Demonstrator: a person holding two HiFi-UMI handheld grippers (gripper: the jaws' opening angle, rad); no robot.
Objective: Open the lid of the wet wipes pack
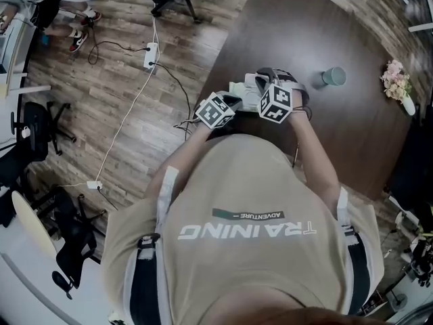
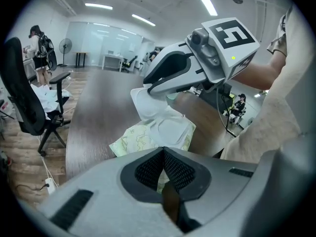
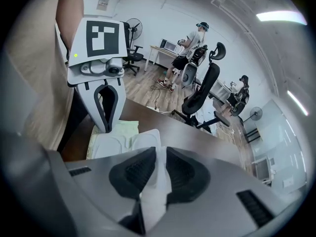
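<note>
The wet wipes pack, pale green with a leaf print, lies near the edge of the dark wooden table. My left gripper is shut on the pack's near edge. The pack's white lid stands lifted off the pack's top, and my right gripper is shut on it, the lid's white flap filling the gap between the pads. In the left gripper view the right gripper holds the lid above the pack. In the head view both grippers' marker cubes cover most of the pack.
A teal cup stands further out on the table, and a vase of flowers sits by its right edge. A power strip with cables lies on the wood floor to the left. An office chair stands beside the table.
</note>
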